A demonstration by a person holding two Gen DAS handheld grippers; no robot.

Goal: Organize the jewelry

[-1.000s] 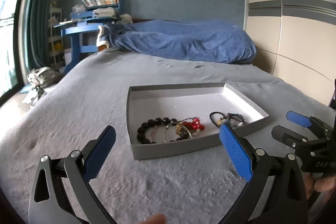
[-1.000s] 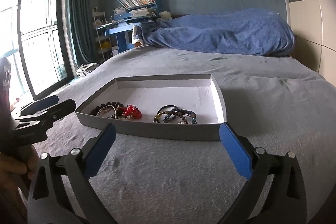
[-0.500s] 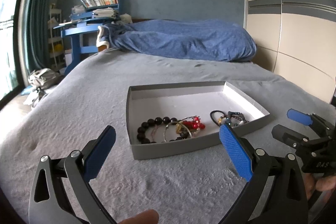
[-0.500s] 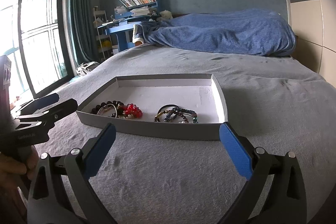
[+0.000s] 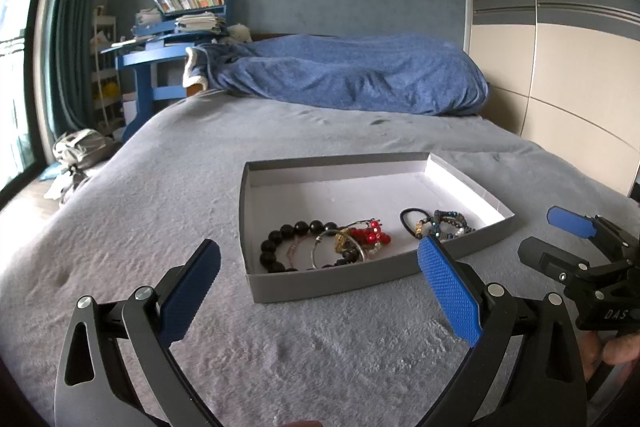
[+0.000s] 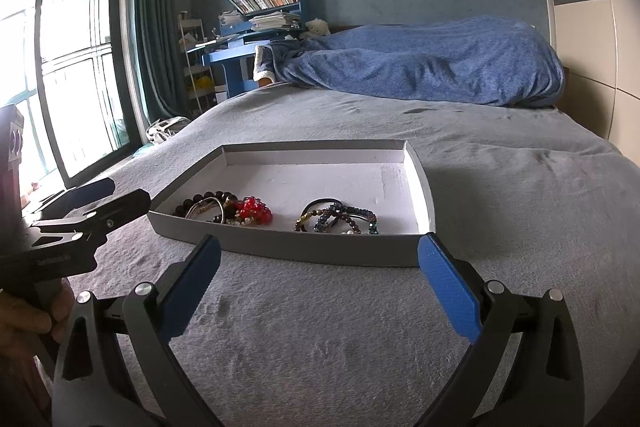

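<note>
- Holding my left gripper low over the grey bedspread, fingers spread wide apart and gripping nothing.
- My right gripper sits level beside it, fingers equally wide, also empty; a hand wraps the left tool's handle in its view.
- The grey tray lies just ahead of both sets of fingertips.
- Inside, toward the left gripper's side, I see a black bead bracelet tangled with a red beaded piece.
- Darker bracelets lie toward the right gripper's side.
</note>
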